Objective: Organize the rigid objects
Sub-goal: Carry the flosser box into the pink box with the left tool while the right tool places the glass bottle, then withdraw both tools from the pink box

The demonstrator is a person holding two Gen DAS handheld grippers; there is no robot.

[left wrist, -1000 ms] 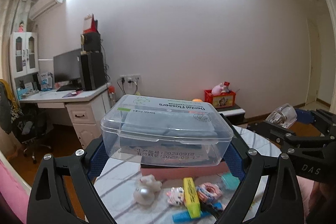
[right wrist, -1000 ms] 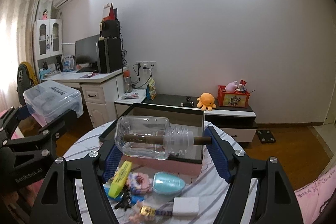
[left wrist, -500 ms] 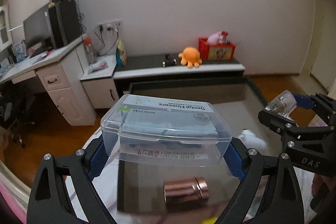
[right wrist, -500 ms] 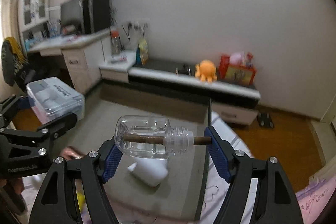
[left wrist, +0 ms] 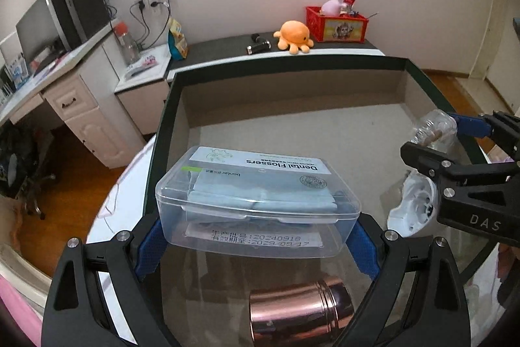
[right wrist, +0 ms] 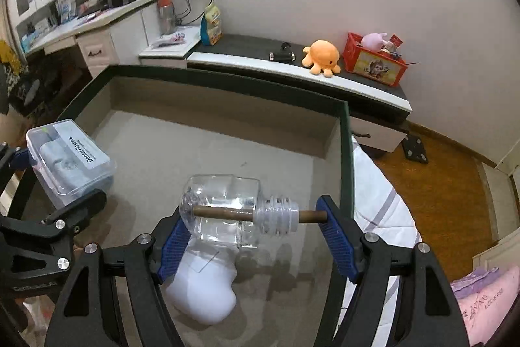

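We held the floss box [left wrist: 256, 200] clamped in our left gripper [left wrist: 256, 244] and the glass bottle [right wrist: 227, 210] clamped in our right gripper [right wrist: 256, 244], both above the open box [right wrist: 346, 152].

One floss box [left wrist: 256, 200], one glass bottle [right wrist: 227, 210] — one copper tin [left wrist: 300, 317], one white object [right wrist: 203, 288].

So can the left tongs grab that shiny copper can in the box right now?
Probably not yet. The left tongs are shut on the floss box, so they are full. The copper can lies uncovered in the big box just below them, so the way looks free once the floss box is put down.
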